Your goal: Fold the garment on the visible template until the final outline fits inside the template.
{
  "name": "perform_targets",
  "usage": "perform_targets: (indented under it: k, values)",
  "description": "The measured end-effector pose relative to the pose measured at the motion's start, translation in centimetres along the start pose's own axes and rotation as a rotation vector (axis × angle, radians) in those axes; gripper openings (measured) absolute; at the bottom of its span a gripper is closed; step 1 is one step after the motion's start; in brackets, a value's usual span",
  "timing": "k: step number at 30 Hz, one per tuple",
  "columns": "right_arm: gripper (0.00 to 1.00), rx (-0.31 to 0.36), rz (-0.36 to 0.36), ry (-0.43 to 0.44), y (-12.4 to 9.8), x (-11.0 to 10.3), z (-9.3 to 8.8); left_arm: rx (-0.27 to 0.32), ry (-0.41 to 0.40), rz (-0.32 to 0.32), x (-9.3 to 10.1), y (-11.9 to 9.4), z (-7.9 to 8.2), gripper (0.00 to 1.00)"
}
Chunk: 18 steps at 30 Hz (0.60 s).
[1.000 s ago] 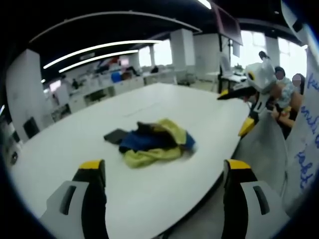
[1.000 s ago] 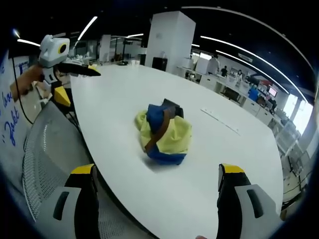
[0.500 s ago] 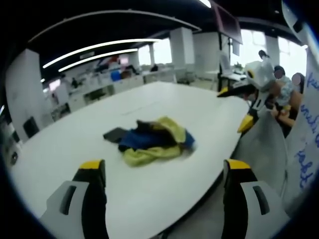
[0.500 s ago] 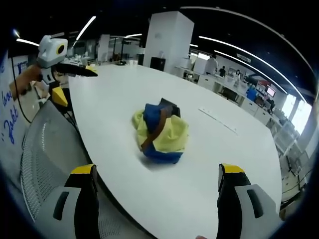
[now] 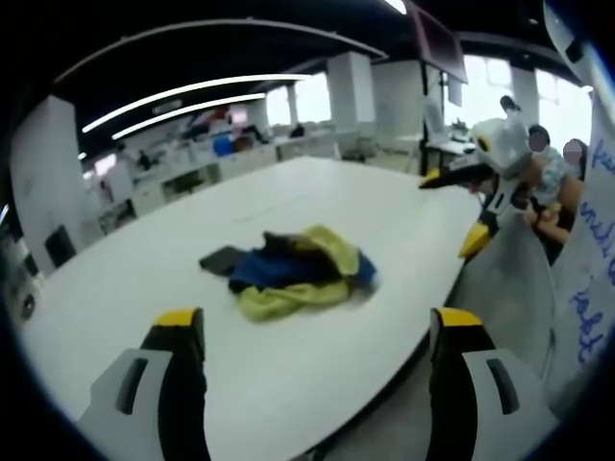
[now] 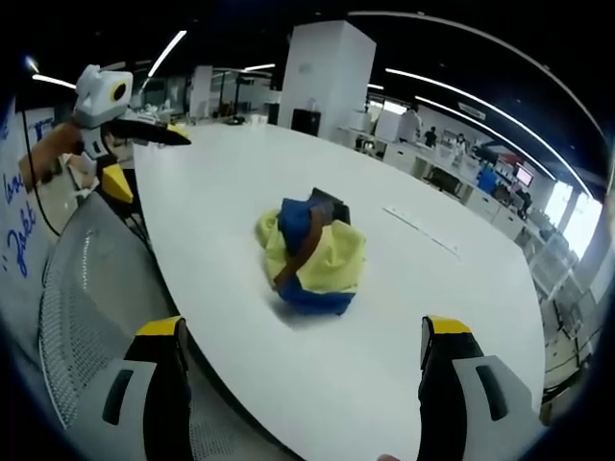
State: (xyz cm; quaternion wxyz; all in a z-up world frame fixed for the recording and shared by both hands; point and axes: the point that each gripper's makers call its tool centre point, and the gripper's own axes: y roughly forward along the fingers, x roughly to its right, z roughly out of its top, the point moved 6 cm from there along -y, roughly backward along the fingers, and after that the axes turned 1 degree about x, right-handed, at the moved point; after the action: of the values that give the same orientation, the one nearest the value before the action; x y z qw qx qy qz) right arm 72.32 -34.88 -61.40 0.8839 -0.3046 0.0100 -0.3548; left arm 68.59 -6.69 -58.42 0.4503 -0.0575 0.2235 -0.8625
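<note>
A large white table (image 5: pixel 317 206) with a rounded edge extends ahead of the jaws in both views. In the right gripper view, a grey mesh chair back (image 6: pixel 91 288) stands beside the left jaw, and a whiteboard with blue handwriting (image 6: pixel 14 226) lies further left. A broad white column (image 6: pixel 327 72) rises beyond the table (image 6: pixel 404 317), straight ahead of the jaws. Long ceiling light strips (image 5: pixel 192 91) run overhead in the left gripper view. Rows of desks (image 5: pixel 192 168) line the far side, and bright windows (image 5: pixel 500 77) stand ahead and to the right of the jaws.
</note>
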Motion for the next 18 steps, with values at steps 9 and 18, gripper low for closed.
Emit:
perform_targets:
  k: [9, 18]
  values:
    - [1.00, -0.003, -0.004, -0.005, 0.3, 0.0, 0.2, 0.006, -0.006, 0.006, -0.1, -0.2, 0.0, 0.93]
    - [1.00, -0.007, 0.005, -0.022, 1.4, 0.2, 0.1, 0.010, -0.018, 0.019, -0.2, -0.5, -0.5, 0.92]
